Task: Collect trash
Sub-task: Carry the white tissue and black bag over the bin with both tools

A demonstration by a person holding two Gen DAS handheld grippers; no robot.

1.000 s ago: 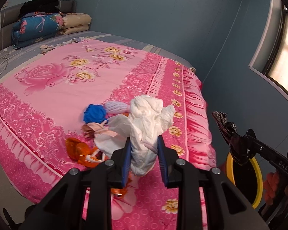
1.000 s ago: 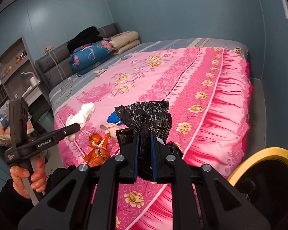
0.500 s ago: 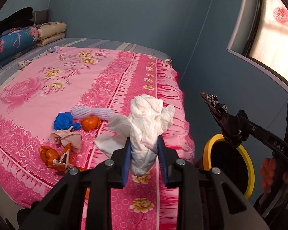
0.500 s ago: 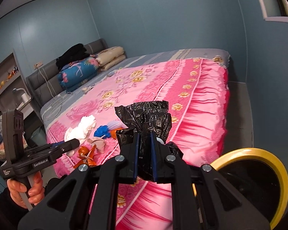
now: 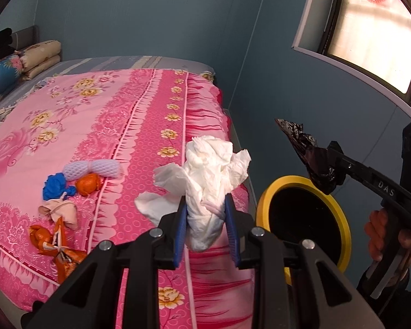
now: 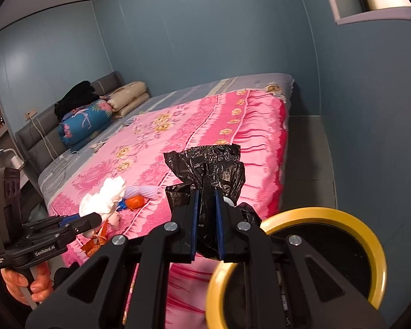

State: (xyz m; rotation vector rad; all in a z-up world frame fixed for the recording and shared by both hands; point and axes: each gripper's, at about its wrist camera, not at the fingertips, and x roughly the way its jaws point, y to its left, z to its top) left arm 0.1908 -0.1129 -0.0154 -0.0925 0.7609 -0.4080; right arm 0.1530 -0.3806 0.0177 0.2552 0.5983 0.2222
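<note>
Window [image 5: 370,27] glare, dark fisheye corners

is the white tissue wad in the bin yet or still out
Out. The white tissue wad is clamped in the left hand-held gripper above the bed edge, beside the yellow-rimmed bin, not inside it.

pink floral bedspread [image 5: 101,115] | folded quilts [image 6: 96,120] at headboard | window [image 5: 375,27]

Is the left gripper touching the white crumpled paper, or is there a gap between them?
Touching. In the left wrist view, the left gripper has both blue pads pressed against the white crumpled paper, which bulges above and below them.
</note>
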